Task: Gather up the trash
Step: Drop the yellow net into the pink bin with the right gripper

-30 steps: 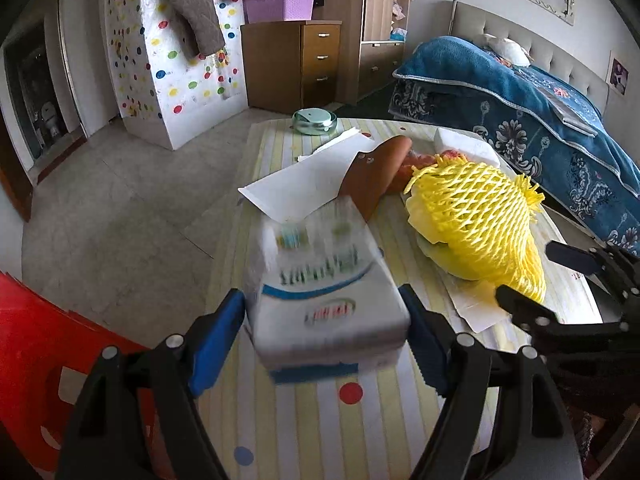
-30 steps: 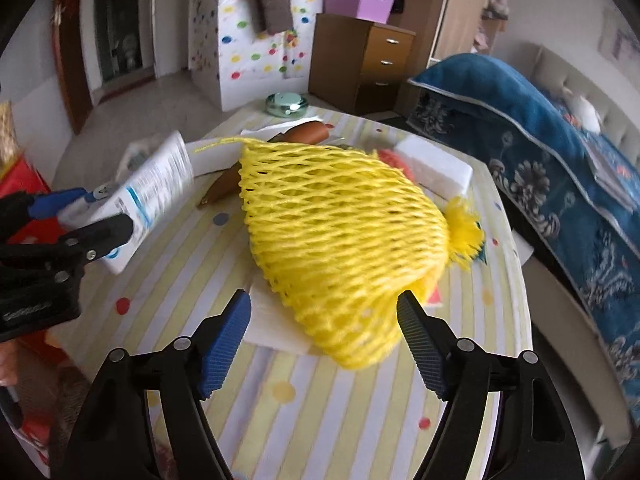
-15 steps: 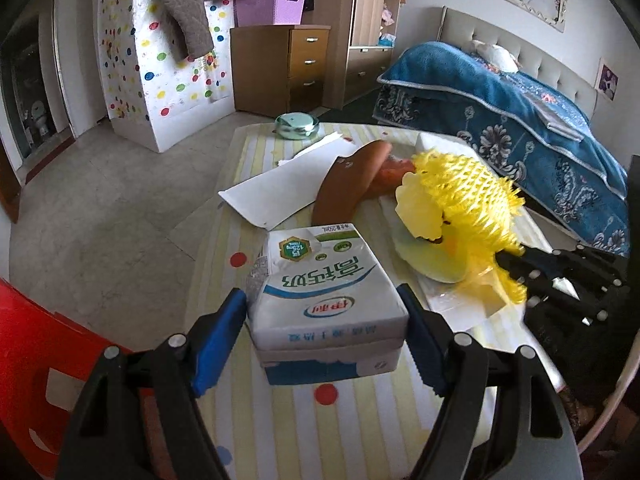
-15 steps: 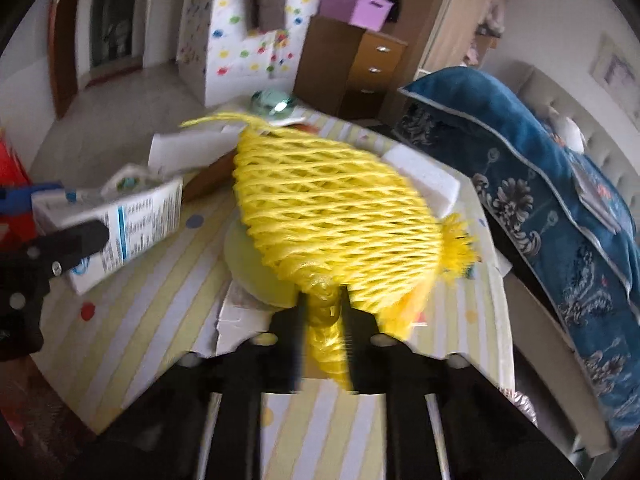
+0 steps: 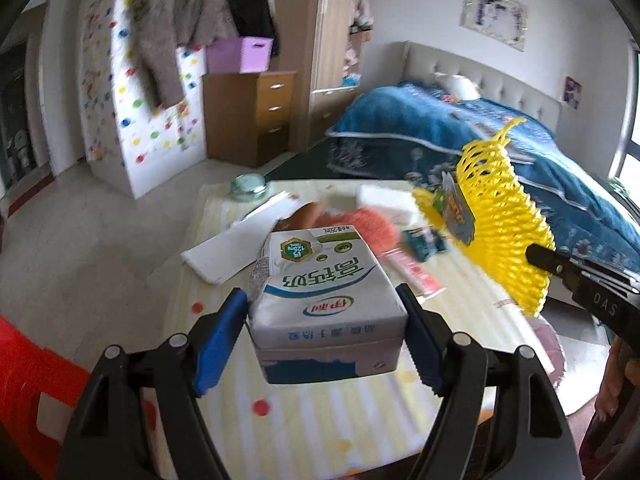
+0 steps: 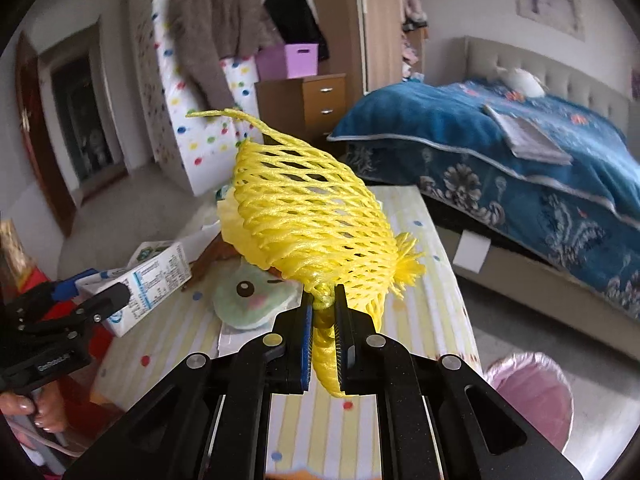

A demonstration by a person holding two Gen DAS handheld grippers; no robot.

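right tongs (image 6: pixel 322 312): jaws nearly together, pinching a gathered fold of the yellow mesh net (image 6: pixel 316 224). the pads bite near the net's lower edge, and a short tail of mesh hangs below them. the net is clear of the worktop (image 6: pixel 404 256), held up and ahead of the tongs. judged handling: very light, soft, fully collapsible, with no stiff part to bear against. a pinch on bunched strands, as here, looks the sound hold; a grip on 1 strand could slip or tear. the loose string end and fringe may snag on other things.

left tongs (image 5: pixel 322 340): jaws wide, both blue pads pressed on the 2 side faces of the milk carton (image 5: pixel 320 284), near its base. the carton is lifted off the striped worktop and lies tilted, top end away from the camera. judged handling: a light paperboard box, probably empty; walls give under pressure, so a hard squeeze would crush it, and the coated faces may be slippery. the flat sides low down are the right place to hold.

pose: both tongs point forward and down over the worktop. in the right wrist view the left tongs sit to the left, with part of a hand (image 6: pixel 28 410) on the grip below.

a pink-lined bin (image 6: pixel 532 396) stands on the floor beside the worktop, right of the right tongs. a green plush face (image 6: pixel 256 294), papers and wrappers lie on the worktop.
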